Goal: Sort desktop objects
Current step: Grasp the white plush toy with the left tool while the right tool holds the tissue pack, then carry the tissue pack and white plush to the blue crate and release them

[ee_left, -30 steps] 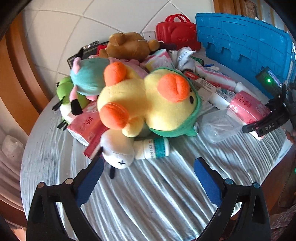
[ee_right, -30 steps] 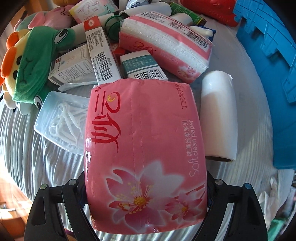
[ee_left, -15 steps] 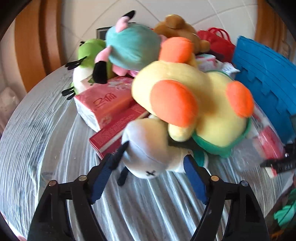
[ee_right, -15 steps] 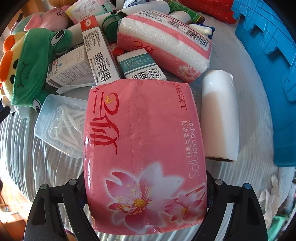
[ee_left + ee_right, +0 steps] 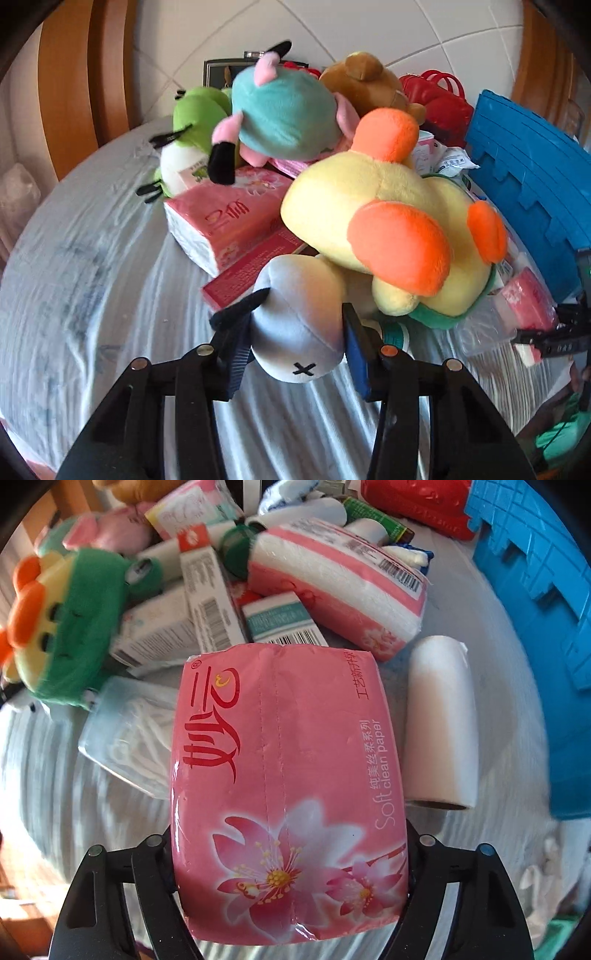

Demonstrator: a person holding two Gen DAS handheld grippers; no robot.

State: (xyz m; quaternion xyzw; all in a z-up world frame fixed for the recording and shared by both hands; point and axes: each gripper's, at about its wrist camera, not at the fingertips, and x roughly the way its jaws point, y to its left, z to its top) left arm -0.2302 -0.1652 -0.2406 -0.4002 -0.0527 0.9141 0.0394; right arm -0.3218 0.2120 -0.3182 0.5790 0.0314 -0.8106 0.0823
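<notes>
Left gripper (image 5: 295,343) closing on small white round plush toy with black cross mark (image 5: 299,325); toy sits between blue pads (image 5: 356,350), at front edge of pile, under yellow plush duck with orange feet (image 5: 388,229).
Right gripper (image 5: 290,878) also closing, jaws wide around pink soft-plastic tissue pack with flower print (image 5: 288,790); pack fills gap, sides against both fingers.
White roll (image 5: 439,723) just beside pack, near blue plastic basket (image 5: 535,572).

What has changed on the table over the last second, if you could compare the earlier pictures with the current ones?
The left gripper moved in from the bare cloth to the white plush toy; its wide-open jaws are closing, pads now at the toy's sides. The right gripper kept its pink tissue pack between its jaws, which are closing slightly. The pile and the blue basket look unchanged.
</notes>
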